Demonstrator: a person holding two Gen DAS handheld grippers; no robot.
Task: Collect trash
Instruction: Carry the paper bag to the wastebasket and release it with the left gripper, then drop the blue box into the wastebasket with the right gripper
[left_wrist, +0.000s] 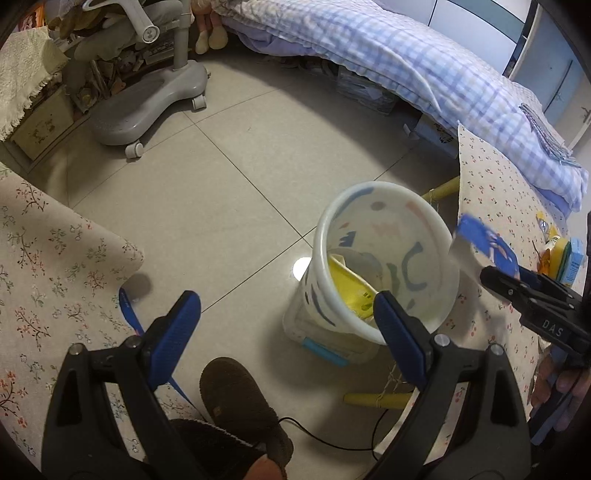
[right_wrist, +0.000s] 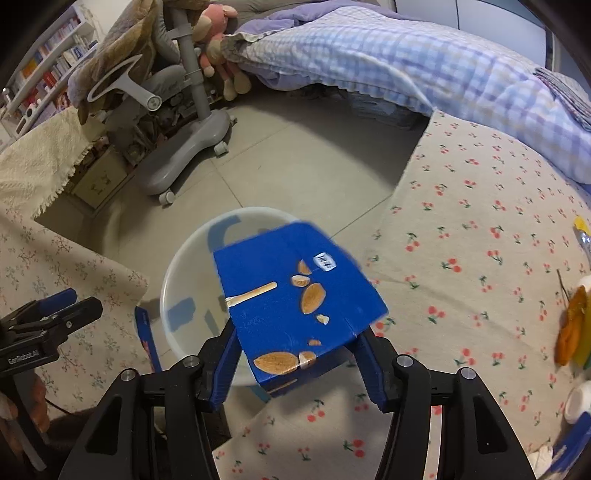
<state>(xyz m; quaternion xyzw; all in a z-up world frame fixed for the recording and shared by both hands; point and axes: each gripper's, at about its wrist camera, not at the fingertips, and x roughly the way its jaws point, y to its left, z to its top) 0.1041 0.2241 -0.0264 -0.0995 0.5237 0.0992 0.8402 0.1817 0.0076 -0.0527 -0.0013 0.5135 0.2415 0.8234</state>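
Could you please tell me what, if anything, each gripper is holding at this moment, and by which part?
The right gripper has the flat blue cardboard box by its near end, over the white plastic bin; whether its fingers press cannot be told. The left gripper holds nothing.

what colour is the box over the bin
Blue box, printed with almonds; clearest in the right wrist view, above the white bin.

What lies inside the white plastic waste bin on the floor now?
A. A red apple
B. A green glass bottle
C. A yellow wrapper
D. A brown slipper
C: in the left wrist view, a yellow wrapper lies inside the white plastic waste bin; the blue carton printed with almonds is between the fingers of the right tool, above the bin's rim.
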